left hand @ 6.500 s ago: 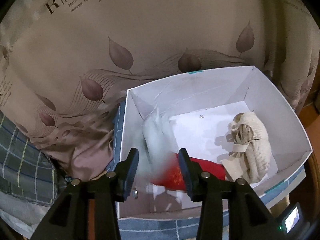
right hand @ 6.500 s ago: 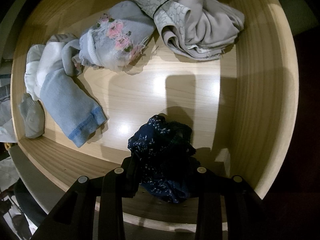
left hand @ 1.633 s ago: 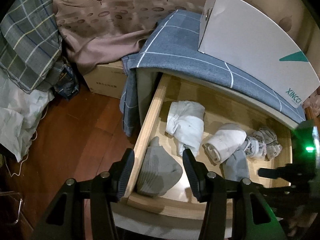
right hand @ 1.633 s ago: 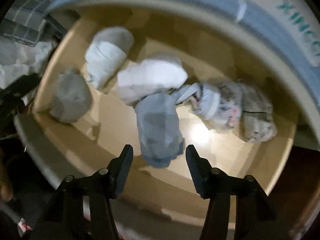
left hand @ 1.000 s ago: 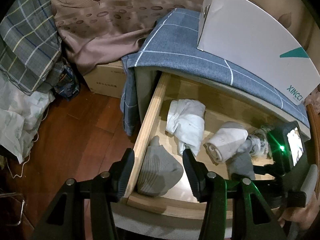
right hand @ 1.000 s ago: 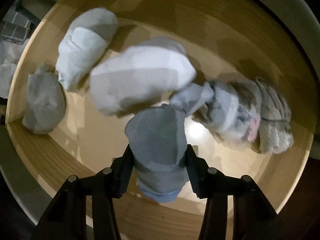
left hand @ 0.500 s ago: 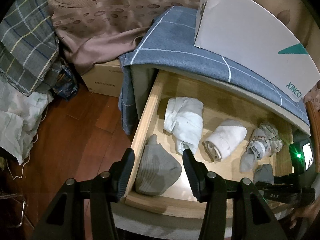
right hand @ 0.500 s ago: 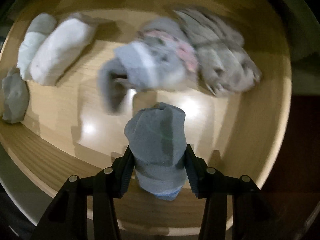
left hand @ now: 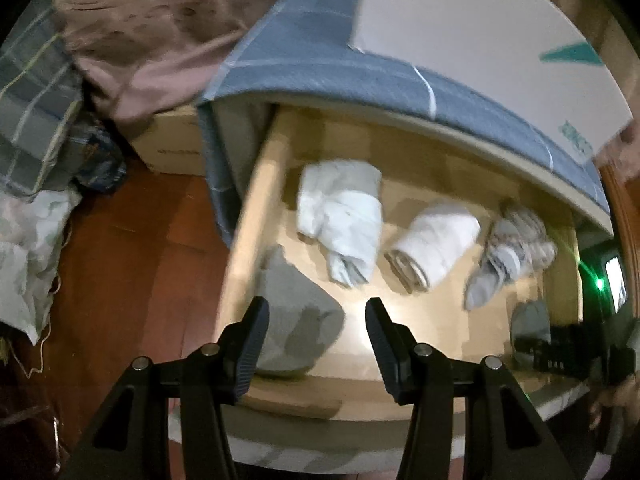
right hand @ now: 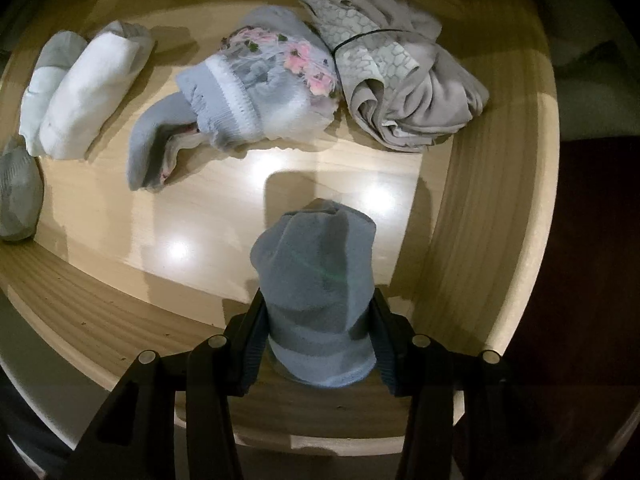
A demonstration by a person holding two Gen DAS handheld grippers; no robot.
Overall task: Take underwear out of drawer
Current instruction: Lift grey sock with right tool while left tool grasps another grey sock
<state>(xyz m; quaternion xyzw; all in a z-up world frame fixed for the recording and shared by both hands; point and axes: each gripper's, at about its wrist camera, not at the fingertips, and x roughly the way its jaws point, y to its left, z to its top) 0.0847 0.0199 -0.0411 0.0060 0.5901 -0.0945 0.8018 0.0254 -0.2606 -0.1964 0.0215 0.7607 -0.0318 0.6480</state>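
Observation:
The wooden drawer stands pulled out with several rolled garments in it. My right gripper points down near the drawer's front right corner, shut on a grey-blue rolled garment with a light blue hem. Behind it lie a grey floral bundle and a beige patterned bundle. A white roll is at the left. My left gripper hangs open over the drawer's front left, above a grey bundle, touching nothing. The left wrist view shows the right gripper at the far right.
A white box sits on a blue checked cloth covering the cabinet top above the drawer. A cardboard box, plaid fabric and a white bag lie on the wooden floor at the left.
My right gripper carried the grey-blue roll rightwards across the drawer, away from the white roll to the front right corner. The left gripper's view turned a little and stayed over the grey bundle.

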